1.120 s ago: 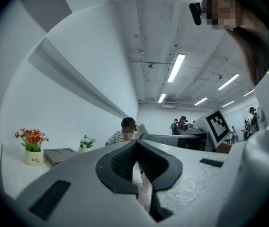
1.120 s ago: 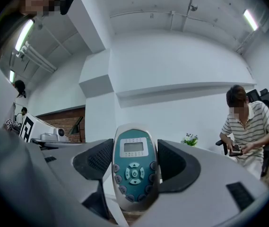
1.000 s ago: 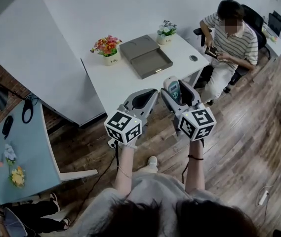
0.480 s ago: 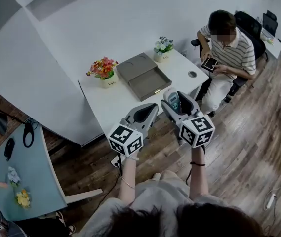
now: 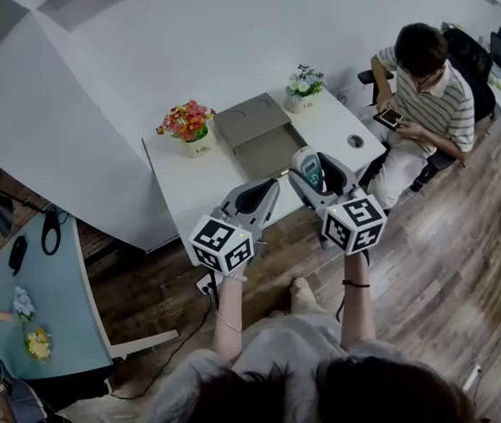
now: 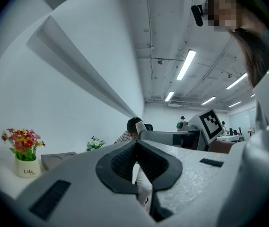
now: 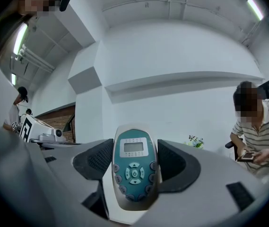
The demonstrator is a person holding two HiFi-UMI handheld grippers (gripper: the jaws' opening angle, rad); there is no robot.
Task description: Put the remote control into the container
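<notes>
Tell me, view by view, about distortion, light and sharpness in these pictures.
Head view: wide-angle, wall edges bow; even light, table sharp. Left gripper view: strong fisheye, dark corners; ceiling lights glare bright. Right gripper view: same fisheye; remote control sharp and evenly lit between the jaws.

Your remote control [image 7: 133, 167] is a slim silver handset with a teal face and a small grey screen above round buttons. It sits clamped between the jaws of your right gripper [image 5: 314, 171], screen end pointing away from you. The container [image 5: 259, 130] is a flat grey-brown box lying open on the white table [image 5: 193, 183], just beyond the remote.
</notes>
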